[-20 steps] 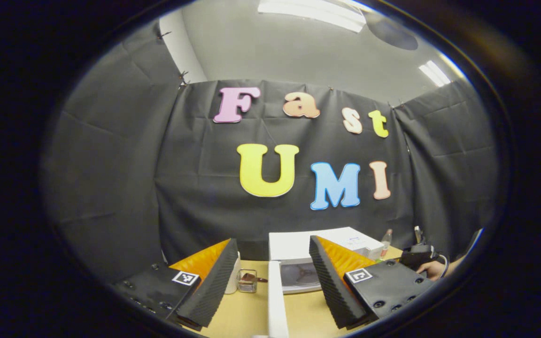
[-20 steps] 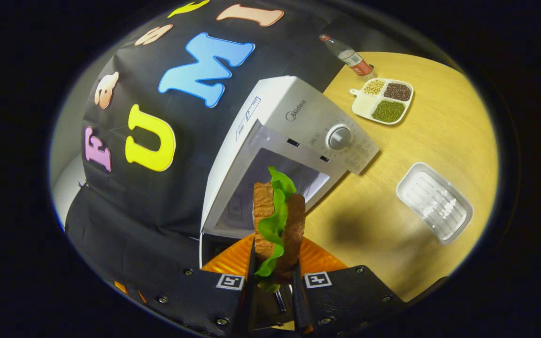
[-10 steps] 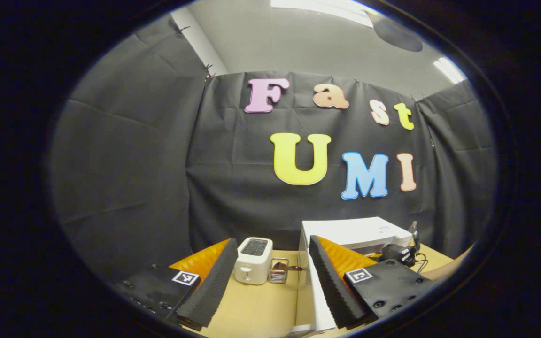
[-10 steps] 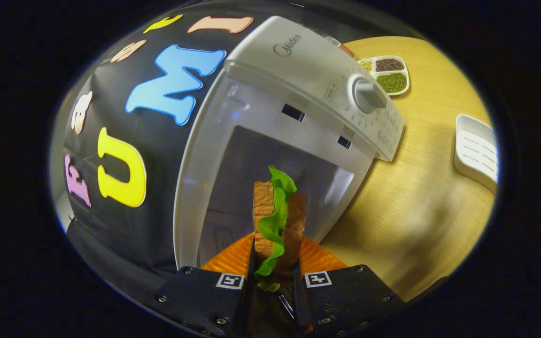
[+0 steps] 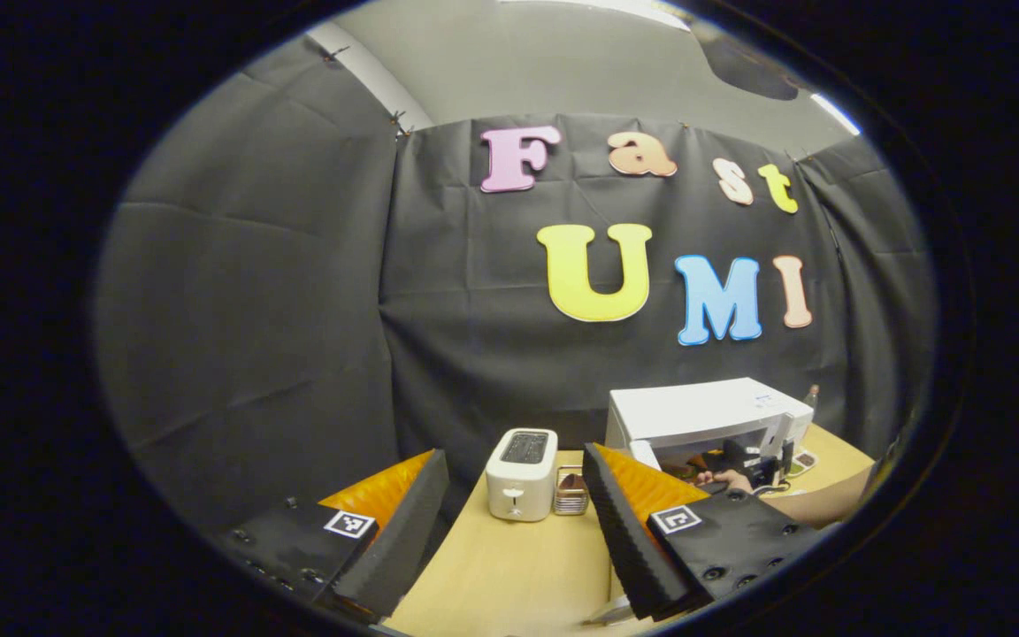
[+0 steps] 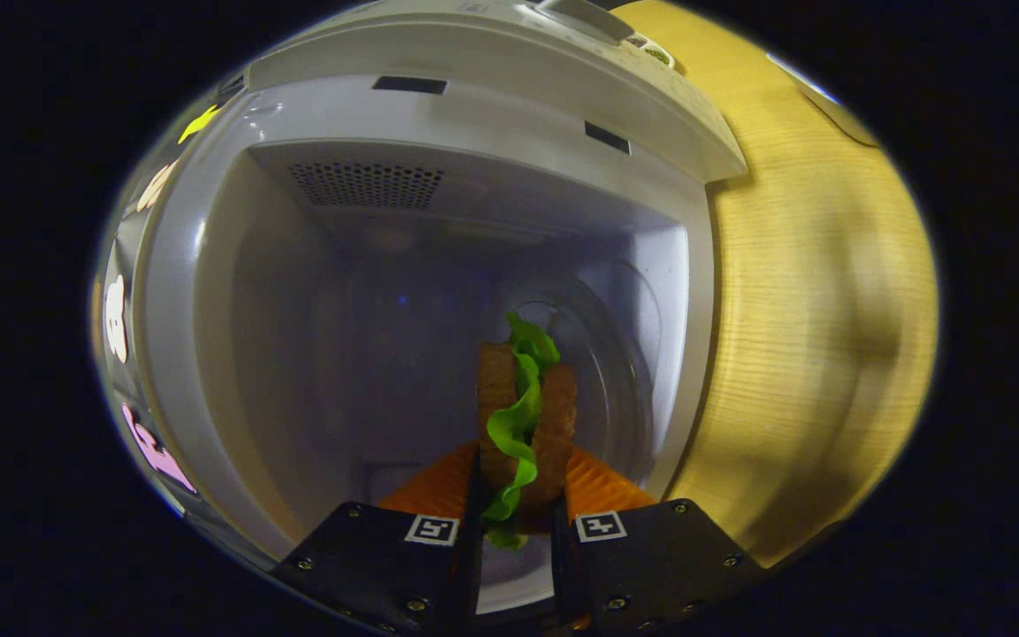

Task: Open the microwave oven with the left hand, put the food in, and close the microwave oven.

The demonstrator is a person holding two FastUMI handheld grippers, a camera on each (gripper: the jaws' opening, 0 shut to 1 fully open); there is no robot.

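While the right gripper [image 6: 516, 495] clenches a brown sandwich with green lettuce [image 6: 523, 425] at the mouth of the open white microwave oven [image 6: 439, 265], glass turntable [image 6: 616, 354] behind, left gripper [image 5: 509, 522] spread wide and empty above the wooden table [image 5: 518, 575], white toaster [image 5: 521, 473] beyond.

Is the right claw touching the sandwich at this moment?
Touching. In the right gripper view, the right claw is shut on the sandwich, one finger pressing each bread slice, in front of the open microwave.
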